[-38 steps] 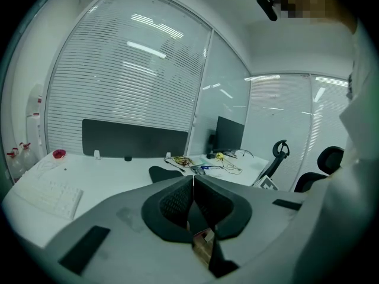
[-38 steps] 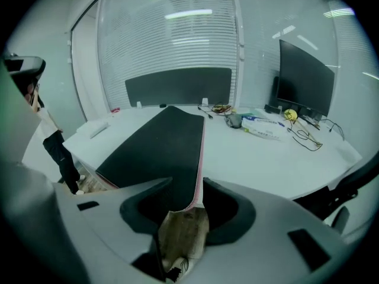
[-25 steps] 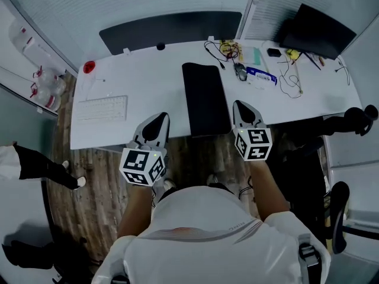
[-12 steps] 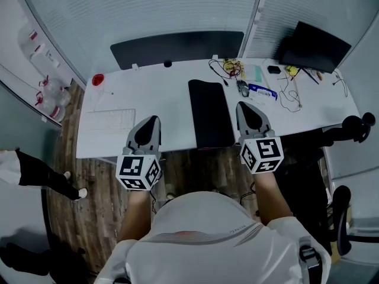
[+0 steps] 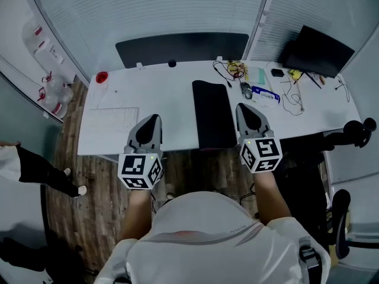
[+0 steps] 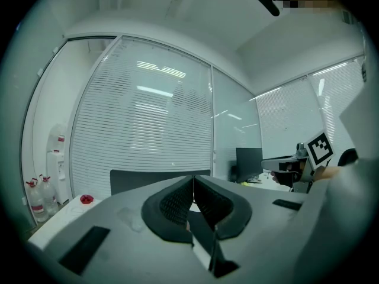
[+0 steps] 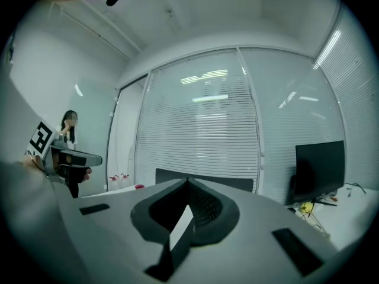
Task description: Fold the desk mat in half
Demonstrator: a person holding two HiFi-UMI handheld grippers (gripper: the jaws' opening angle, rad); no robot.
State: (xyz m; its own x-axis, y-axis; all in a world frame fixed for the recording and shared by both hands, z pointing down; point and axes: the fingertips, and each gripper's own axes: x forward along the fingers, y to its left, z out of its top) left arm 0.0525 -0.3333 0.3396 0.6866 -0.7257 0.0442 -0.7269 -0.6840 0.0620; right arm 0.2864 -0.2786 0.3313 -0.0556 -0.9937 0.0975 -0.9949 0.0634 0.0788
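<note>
Closest to me, my left gripper (image 5: 151, 120) and right gripper (image 5: 244, 107) sit side by side over the near edge of the white desk (image 5: 169, 108), both pointing away from me. In the left gripper view the left gripper's (image 6: 192, 180) jaws are clenched tip to tip with nothing between them. The right gripper view shows the same for the right gripper (image 7: 188, 183): pressed together and empty.

Between the two tools lies the black desk mat (image 5: 213, 114), a narrow strip flat on the desk. Its long side runs away from me and its near end reaches the desk's front edge. It sits just beside the right gripper and farther from the left one; neither grips it.

Left of the mat is a white keyboard (image 5: 110, 120), with a small red object (image 5: 102, 77) at the far left corner. Beyond the mat's far end are a mouse (image 5: 246, 90) and tangled cables (image 5: 232, 69). Farthest right stands a black monitor (image 5: 317, 51).
</note>
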